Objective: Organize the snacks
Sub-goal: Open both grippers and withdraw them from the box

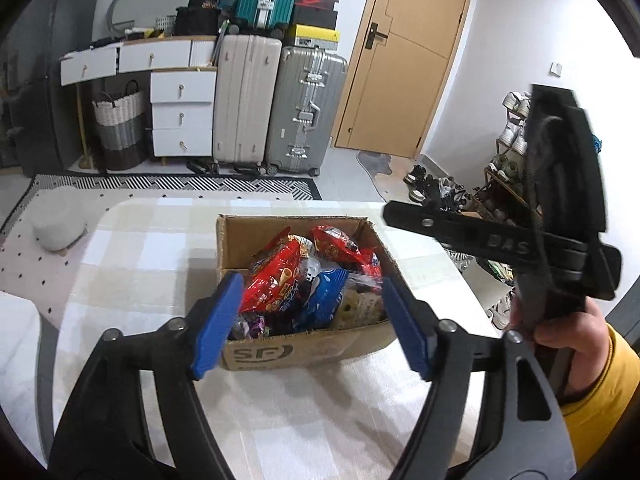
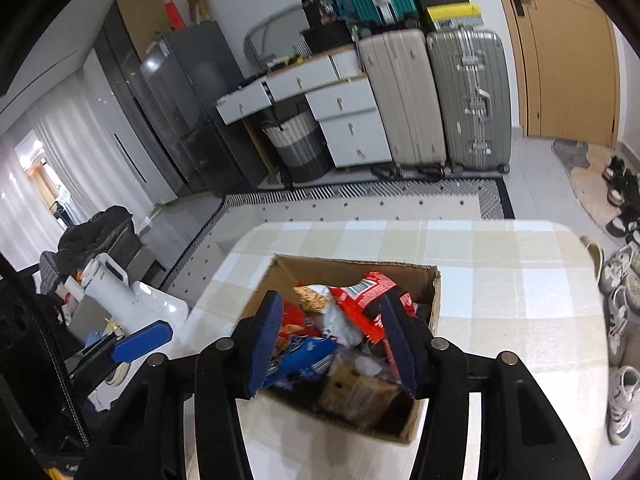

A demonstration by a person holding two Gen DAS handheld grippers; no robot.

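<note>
Both pairs of blue fingers (image 1: 218, 322) (image 2: 266, 338) are spread wide, holding nothing, above the cardboard box (image 1: 296, 350) of snack packets (image 1: 280, 280), which sits on the checked worktop (image 1: 140, 248).

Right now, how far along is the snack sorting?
Early, it seems. Nothing looks sorted out: the snack bags all sit piled in the cardboard box on the table. Nothing is in hand; the left gripper and right gripper are open above the box. Everything remains.
</note>
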